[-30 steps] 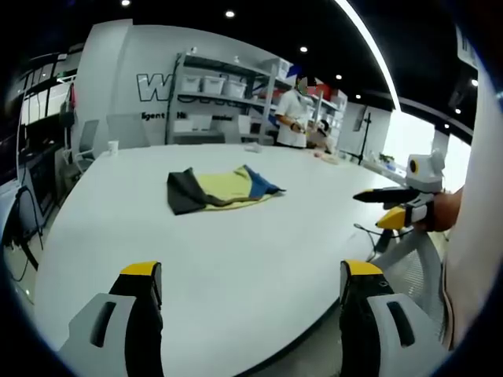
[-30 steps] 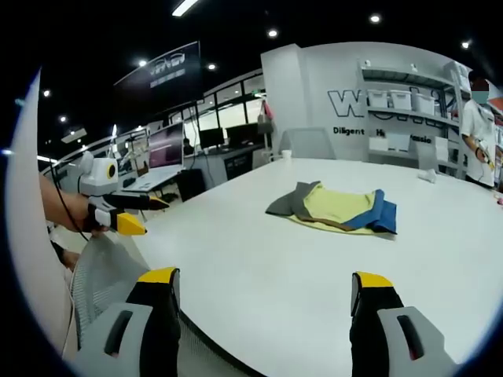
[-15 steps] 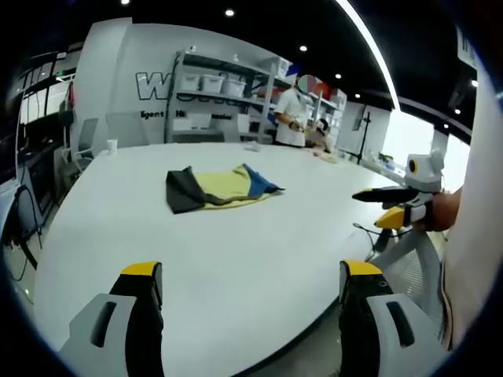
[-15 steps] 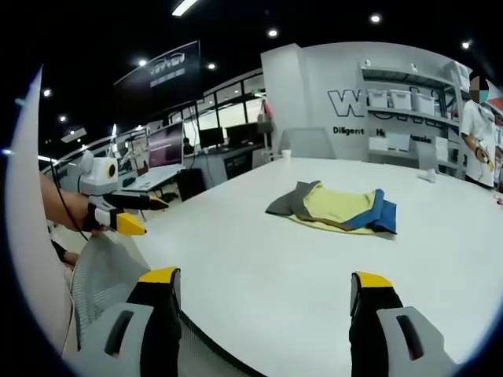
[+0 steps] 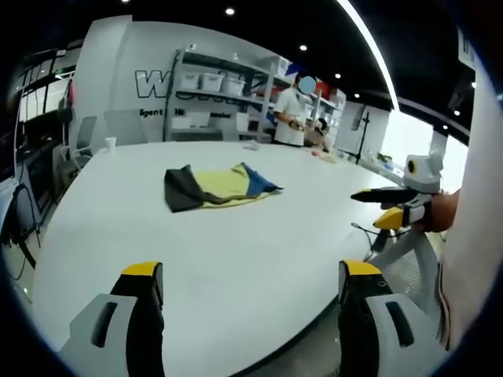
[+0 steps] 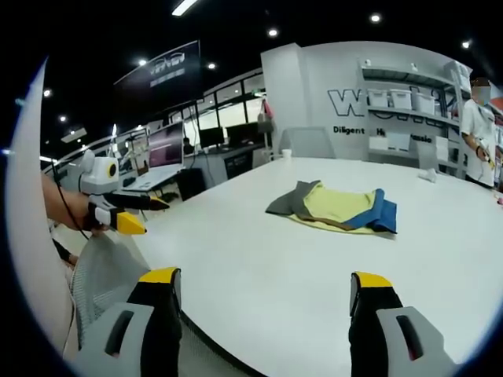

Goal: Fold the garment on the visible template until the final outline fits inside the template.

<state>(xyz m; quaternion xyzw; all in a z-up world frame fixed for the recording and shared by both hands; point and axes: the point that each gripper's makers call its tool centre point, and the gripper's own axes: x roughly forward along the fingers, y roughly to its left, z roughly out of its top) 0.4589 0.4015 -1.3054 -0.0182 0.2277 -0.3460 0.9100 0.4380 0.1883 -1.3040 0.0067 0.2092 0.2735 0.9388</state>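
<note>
Two hand-held grippers, both with jaws spread wide and nothing between them. The left gripper [image 5: 244, 279] hovers over the near edge of the white table [image 5: 236, 251]; the right gripper [image 6: 263, 287] does too, from the other side of the person.

The garment [image 5: 216, 187], in grey, yellow and blue panels, lies roughly bunched toward the middle of the table top, well away from the near edge and well apart from both grippers. In the right gripper view the garment [image 6: 334, 208] shows its grey part at the left and its blue part at the right. No template outline can be made out on the table from here.

Judgement: the step in hand is the reach to the garment. To do it well, bring both grippers in low and level, take opposite edges of the cloth rather than the bunched middle, and pinch one layer only so it can be spread flat before any fold. Keep the cloth on the table top throughout.

Writing: large letters on the back wall [image 5: 153, 82], beginning with "W", are cut off by a shelving rack [image 5: 228, 98]. In the right gripper view, smaller words beneath begin "Diligent"; the rest is too small to read. A white cup [image 5: 110, 144] stands near the far edge.
</note>
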